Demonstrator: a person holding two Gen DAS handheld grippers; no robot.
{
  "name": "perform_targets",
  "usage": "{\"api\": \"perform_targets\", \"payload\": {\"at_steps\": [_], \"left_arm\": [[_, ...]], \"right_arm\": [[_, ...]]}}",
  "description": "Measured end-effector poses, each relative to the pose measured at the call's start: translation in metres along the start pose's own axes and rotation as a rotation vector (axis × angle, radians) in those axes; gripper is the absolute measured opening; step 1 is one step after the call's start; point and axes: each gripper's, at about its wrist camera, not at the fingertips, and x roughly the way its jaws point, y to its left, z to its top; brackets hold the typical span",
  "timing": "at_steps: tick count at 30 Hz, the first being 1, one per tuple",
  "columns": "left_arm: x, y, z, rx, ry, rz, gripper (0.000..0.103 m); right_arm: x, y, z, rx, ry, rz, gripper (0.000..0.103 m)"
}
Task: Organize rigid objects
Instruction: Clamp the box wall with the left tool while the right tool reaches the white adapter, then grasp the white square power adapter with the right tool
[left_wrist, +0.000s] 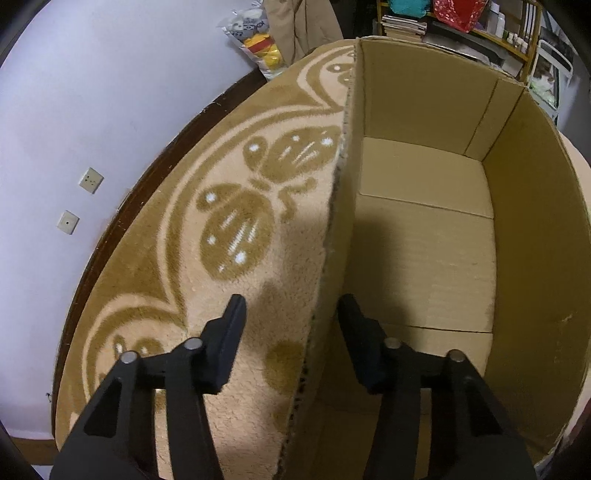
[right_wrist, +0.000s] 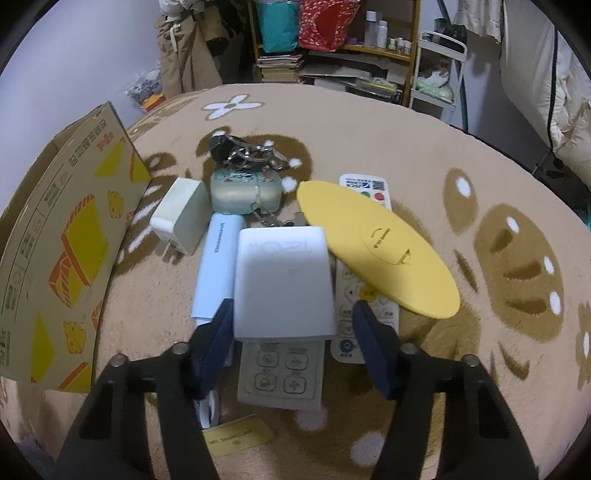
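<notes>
Our right gripper (right_wrist: 293, 325) spreads around the smooth white box (right_wrist: 282, 282) on the plush blanket (right_wrist: 480, 166); left of it stands the cardboard carton (right_wrist: 62, 236). Only our left gripper (left_wrist: 291, 314), spread, straddling the carton wall (left_wrist: 341, 206), shows its bare corrugated inside.

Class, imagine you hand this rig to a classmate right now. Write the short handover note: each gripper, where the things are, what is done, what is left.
Left gripper: open, holding nothing, straddling the near wall of the cardboard box.
Right gripper: open around the white block, left finger close beside it, right finger apart; no grip yet.
Things: the block, blue bar, white charger, pale green case, keys, two remotes, yellow disc and yellow card all lie on the rug.
Done: nothing shows inside the box.
Left: probably every item.
</notes>
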Motion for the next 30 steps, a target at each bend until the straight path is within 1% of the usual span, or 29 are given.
{"api": "perform_targets", "payload": {"at_steps": [1,3,6,10,17,20,25,30], "left_arm": [[0.0,-0.002,0.0,0.002,0.0,-0.005,0.041],[0.0,-0.006,0.0,0.006,0.005,-0.026,0.028],[-0.002,-0.012,-0.001,0.014,0.011,-0.04,0.018],[-0.003,-0.014,-0.003,0.016,0.012,-0.038,0.018],[-0.003,-0.012,-0.002,0.015,0.014,-0.037,0.017],[-0.003,-0.012,-0.002,0.019,0.014,-0.033,0.017],[-0.002,-0.013,-0.001,0.023,0.015,-0.028,0.017],[-0.002,-0.013,-0.001,0.03,0.01,-0.026,0.017]], "right_arm": [[0.001,0.002,-0.001,-0.007,0.004,-0.002,0.056],[0.002,0.005,-0.002,-0.019,0.004,-0.014,0.056],[0.006,0.004,0.0,-0.013,0.003,-0.008,0.056],[0.01,0.002,0.005,-0.01,-0.021,0.008,0.056],[0.008,0.005,0.004,-0.023,-0.045,-0.019,0.055],[0.0,0.007,0.004,-0.012,-0.057,0.001,0.055],[-0.021,0.017,0.007,-0.017,-0.114,0.023,0.055],[-0.04,0.031,0.015,-0.04,-0.175,0.024,0.055]]}}
